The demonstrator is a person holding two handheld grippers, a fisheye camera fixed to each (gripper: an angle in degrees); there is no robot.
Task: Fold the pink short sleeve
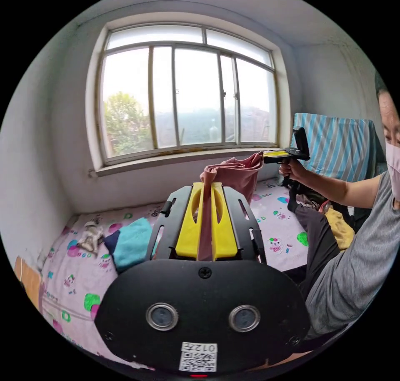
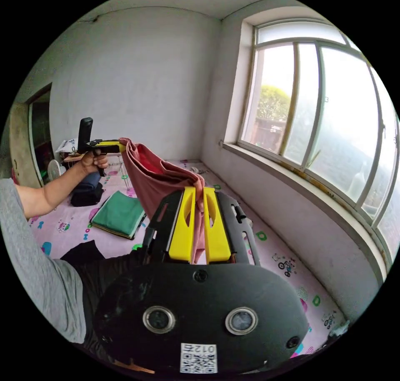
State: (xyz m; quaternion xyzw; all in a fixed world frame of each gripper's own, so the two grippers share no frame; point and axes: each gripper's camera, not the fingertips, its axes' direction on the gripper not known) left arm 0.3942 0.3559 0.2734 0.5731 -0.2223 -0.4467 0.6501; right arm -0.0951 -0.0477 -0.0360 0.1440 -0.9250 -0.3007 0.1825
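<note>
Above patterned bed sheet (image 1: 271,214), pink short sleeve (image 1: 233,174) stretched aloft, pinched by left gripper (image 1: 206,189) and right gripper (image 2: 199,195); lift-and-spread step, next laying flat

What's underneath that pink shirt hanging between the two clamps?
Below the pink shirt, held up by the left gripper and right gripper, lies the patterned bedsheet. The patch directly beneath is hidden by the grippers.

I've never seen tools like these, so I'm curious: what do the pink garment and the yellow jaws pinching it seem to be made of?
The pink short-sleeve garment looks like soft, matte knit fabric: it sags and creases between the grippers. The yellow jaws of the left gripper and right gripper look like smooth, rigid moulded plastic, probably, with cut-out slots.
</note>
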